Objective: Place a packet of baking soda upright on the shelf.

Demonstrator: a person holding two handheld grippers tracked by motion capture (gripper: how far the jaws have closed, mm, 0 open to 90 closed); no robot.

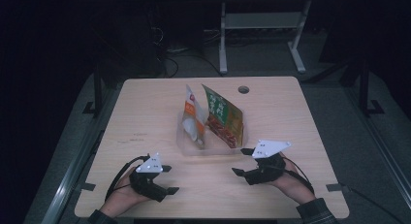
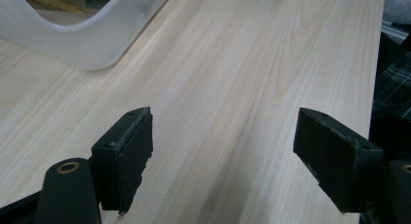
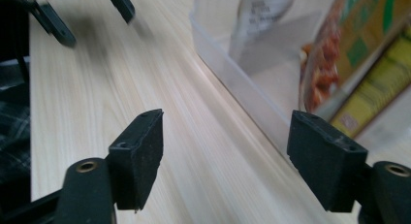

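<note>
A clear plastic bin [image 1: 188, 147] sits mid-table and holds two upright food packets: an orange and white one [image 1: 192, 115] and a green and red one [image 1: 224, 118]. My left gripper [image 1: 169, 179] rests near the front left edge, open, nothing between its jaws. The right gripper [image 1: 242, 161] is open too, just right of the bin's front corner. In the left gripper view the gripper [image 2: 223, 156] hovers over bare wood, with the bin [image 2: 92, 44] at top left. In the right gripper view the gripper [image 3: 225, 158] frames the bin wall [image 3: 242, 88] and the green and red packet [image 3: 349, 59].
The wooden table [image 1: 145, 117] has a round cable hole [image 1: 244, 89] at the back. A white desk frame [image 1: 261, 35] stands on the floor beyond. The other gripper's jaws [image 3: 87, 13] appear blurred at top left of the right gripper view.
</note>
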